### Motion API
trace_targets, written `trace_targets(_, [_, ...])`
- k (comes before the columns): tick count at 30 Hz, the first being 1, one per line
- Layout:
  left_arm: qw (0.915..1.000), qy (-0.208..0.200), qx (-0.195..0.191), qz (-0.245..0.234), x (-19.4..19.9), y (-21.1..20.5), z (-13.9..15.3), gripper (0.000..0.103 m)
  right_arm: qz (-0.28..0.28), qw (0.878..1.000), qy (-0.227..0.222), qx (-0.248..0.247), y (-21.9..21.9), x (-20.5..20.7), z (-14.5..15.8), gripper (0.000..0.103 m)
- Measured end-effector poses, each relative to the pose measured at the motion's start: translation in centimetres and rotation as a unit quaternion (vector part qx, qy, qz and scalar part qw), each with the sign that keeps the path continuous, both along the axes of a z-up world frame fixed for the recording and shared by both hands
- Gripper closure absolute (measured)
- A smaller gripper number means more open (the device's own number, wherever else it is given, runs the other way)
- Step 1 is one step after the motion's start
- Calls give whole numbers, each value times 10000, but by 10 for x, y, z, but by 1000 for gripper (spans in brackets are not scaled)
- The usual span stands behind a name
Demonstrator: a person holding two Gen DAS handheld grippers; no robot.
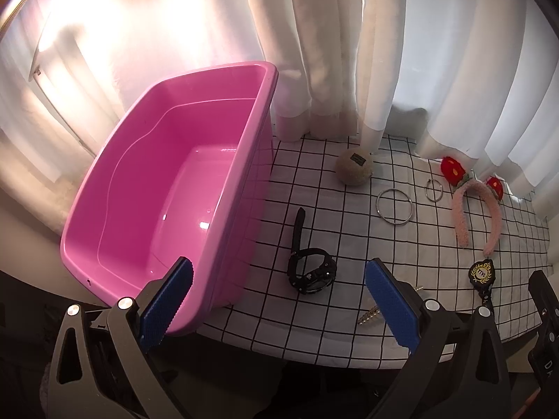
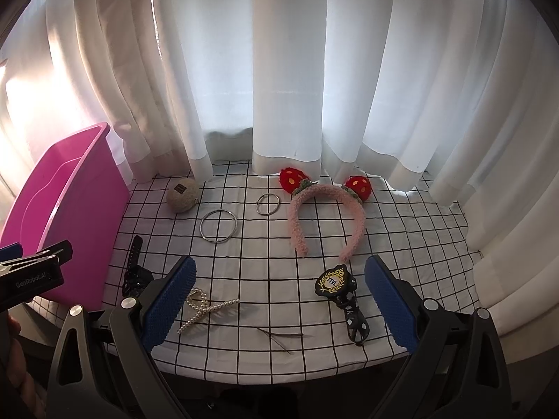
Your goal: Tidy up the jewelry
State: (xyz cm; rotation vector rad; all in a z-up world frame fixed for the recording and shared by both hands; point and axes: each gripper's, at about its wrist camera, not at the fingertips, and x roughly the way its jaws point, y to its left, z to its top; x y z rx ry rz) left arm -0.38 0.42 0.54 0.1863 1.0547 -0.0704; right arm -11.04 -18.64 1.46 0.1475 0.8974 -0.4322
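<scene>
Several pieces of jewelry are lying loose on the checked cloth (image 2: 314, 237), none yet in the pink tub (image 1: 167, 181), which is sitting empty at the left of both frames. Nearest the tub, the black watch (image 1: 311, 269) is resting low in the centre of the left wrist view, between the spread fingers of the left gripper (image 1: 277, 309), which is hanging released and holding nothing. Further out, the large ring (image 2: 219, 226), small ring (image 2: 268, 204) and pink headband (image 2: 326, 216) are lying mid-frame, with a tan ball (image 2: 182, 195) near the curtain (image 2: 286, 70). The right gripper (image 2: 279, 307) is likewise gaping and empty, low in its frame. Slipping is the likely trouble: the thin rings are lying flat, so the pads could skate over them or snag the cloth and drag neighbours along. Only the right wrist view is showing the pearl strand (image 2: 201, 309) whole, plus what is probably a thin hairpin (image 2: 279, 337); it is also showing the black badge (image 2: 333, 282) with its strap, which the left view is cutting off at lower right.
</scene>
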Motion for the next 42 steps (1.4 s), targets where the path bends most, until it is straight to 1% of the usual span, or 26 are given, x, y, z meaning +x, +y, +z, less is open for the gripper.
trace_targets(42, [10000, -8, -7, 19, -3, 1, 0, 6, -12, 10000, -8, 33, -3, -1, -1, 10])
